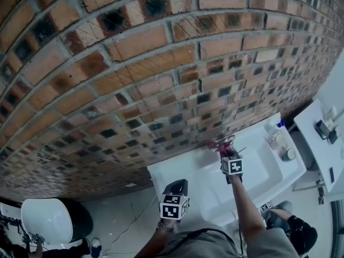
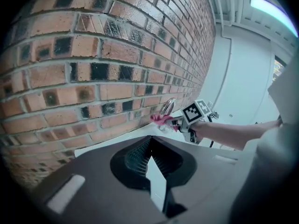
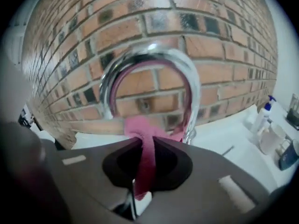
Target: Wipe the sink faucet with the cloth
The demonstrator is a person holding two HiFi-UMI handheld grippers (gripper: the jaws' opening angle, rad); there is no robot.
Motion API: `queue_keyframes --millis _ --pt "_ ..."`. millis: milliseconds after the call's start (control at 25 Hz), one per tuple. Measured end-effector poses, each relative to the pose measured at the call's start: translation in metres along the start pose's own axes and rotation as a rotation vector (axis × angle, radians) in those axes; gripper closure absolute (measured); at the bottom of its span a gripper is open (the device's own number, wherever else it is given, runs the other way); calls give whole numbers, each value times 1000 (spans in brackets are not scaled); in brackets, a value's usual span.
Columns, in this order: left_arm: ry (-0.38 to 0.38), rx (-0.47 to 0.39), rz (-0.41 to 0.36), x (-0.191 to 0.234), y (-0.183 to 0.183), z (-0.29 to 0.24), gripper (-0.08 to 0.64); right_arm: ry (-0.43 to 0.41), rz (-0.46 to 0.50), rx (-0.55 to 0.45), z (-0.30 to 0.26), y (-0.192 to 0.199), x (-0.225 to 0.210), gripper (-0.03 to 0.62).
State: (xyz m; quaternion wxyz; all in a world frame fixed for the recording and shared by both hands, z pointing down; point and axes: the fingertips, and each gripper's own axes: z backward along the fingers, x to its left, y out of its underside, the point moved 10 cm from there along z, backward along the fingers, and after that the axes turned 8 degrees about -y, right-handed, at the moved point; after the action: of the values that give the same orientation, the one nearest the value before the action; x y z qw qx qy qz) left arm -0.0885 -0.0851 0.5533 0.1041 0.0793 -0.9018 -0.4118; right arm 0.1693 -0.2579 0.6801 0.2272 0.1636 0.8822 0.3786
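Note:
A curved chrome faucet (image 3: 149,73) rises from the white sink (image 1: 252,171) against the brick wall; it also shows small as the faucet (image 1: 226,140) and the faucet (image 2: 168,107). My right gripper (image 3: 141,141) is shut on a pink cloth (image 3: 145,148), whose bunched end sits under the faucet's arch, close to its right leg. The pink cloth (image 1: 219,145) appears at the tap in the head view, and as the cloth (image 2: 161,119) from the left. My left gripper (image 2: 150,149) hangs back left of the sink, jaws together with nothing between them.
A pump bottle (image 3: 263,113), cups (image 3: 271,139) and a dark jar stand on the sink's right side. A white shelf (image 1: 322,144) lies further right. A toilet (image 1: 45,219) sits low left on the floor. The brick wall (image 1: 134,74) runs directly behind the faucet.

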Motion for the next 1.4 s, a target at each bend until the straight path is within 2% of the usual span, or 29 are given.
queue_keyframes --millis 80,120,200,240,360,600,680,760,880,1000,1080,1200,1400 --pt "-2 8 -4 -1 0 -3 543 8 27 -77 7 -25 -20 569" --pt "0 11 -8 -2 -1 -5 543 13 39 -79 8 -34 -29 569" --pt "8 13 -16 -7 -2 -6 543 44 59 -12 5 -31 -42 569" --pt "12 13 -19 -10 -2 -6 543 88 67 28 4 -22 -49 569" --pt "16 13 -31 -14 -3 -7 543 242 4 86 11 10 -79 568" --pt "-8 19 -22 -6 -2 -6 543 414 -17 43 39 18 -91 566" --pt "-5 5 -23 -7 -5 -2 543 488 -71 18 55 22 -91 566" --pt "6 -13 -29 -9 -9 2 543 512 -137 -31 76 25 -86 566" --pt "27 -30 -43 -12 -9 9 543 425 -173 -162 107 24 -50 566" --pt "58 -43 -53 -16 -6 19 543 275 -132 -280 134 20 13 566" --pt "91 -56 -60 -23 -3 25 543 162 -132 -317 150 21 57 566" --pt "137 -58 -70 -33 9 34 543 37 -134 -316 166 33 122 566" --pt "162 -40 -71 -41 37 46 543 -22 -102 -245 182 63 203 566"
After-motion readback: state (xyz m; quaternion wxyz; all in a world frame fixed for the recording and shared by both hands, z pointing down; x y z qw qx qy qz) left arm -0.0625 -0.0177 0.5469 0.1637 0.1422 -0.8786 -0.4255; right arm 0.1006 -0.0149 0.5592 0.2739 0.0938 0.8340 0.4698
